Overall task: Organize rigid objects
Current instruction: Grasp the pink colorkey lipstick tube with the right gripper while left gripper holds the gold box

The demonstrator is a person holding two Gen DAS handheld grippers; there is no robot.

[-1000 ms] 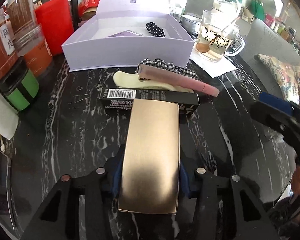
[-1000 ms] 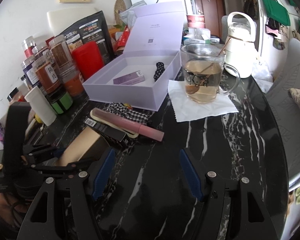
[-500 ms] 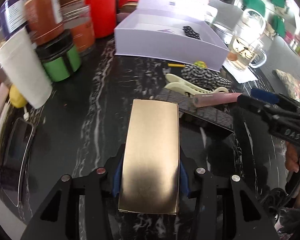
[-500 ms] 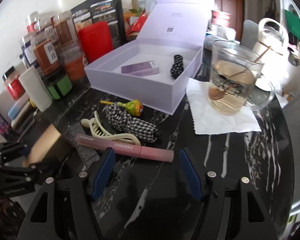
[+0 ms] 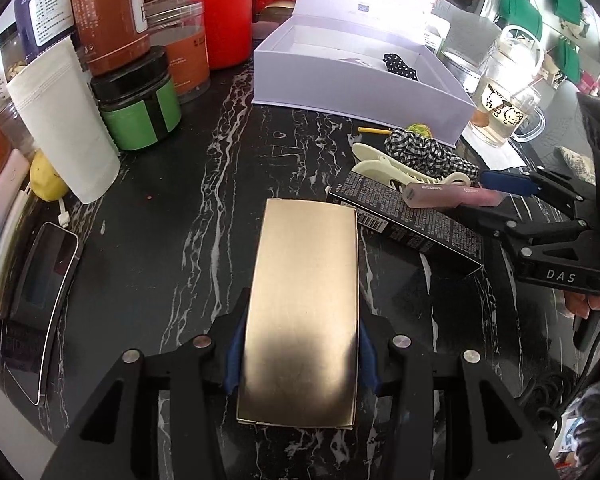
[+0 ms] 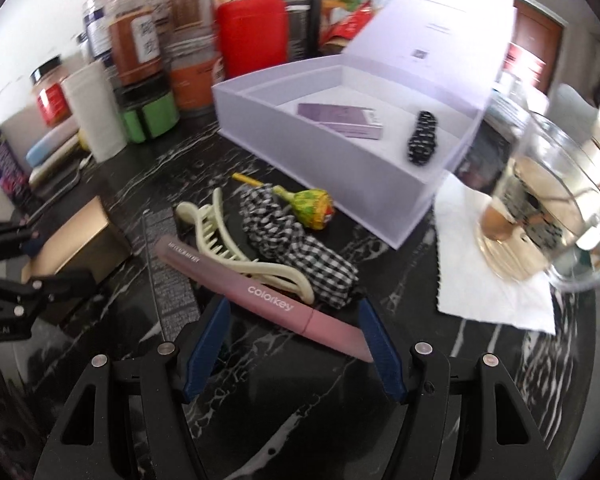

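Left gripper [image 5: 300, 354]: squeezed onto the gold box [image 5: 304, 300], one blue pad on each long side.
Gold box: up off the black marble table [image 5: 172, 240]; its far end pokes toward the black carton [image 5: 404, 220].
Right gripper [image 6: 294, 340]: jaws wide, holding nothing; the pink tube [image 6: 260, 292] lies slanted between its blue pads, one end right at a pad.
Pink tube: lies across the black carton and the cream hair clip [image 6: 236, 244].
Checked scrunchie [image 6: 300, 248]: just behind the clip, touching the lollipop [image 6: 312, 206].
Purple gift box [image 6: 340, 160]: lid up, a small purple box [image 6: 340, 120] and a dotted scrunchie [image 6: 422, 142] inside, room left.
Open room: bare table left of the gold box, before the jars [image 5: 136, 108].
Crowded edge: phone [image 5: 40, 300] at the left rim, glass mug [image 6: 548, 208] at the right.
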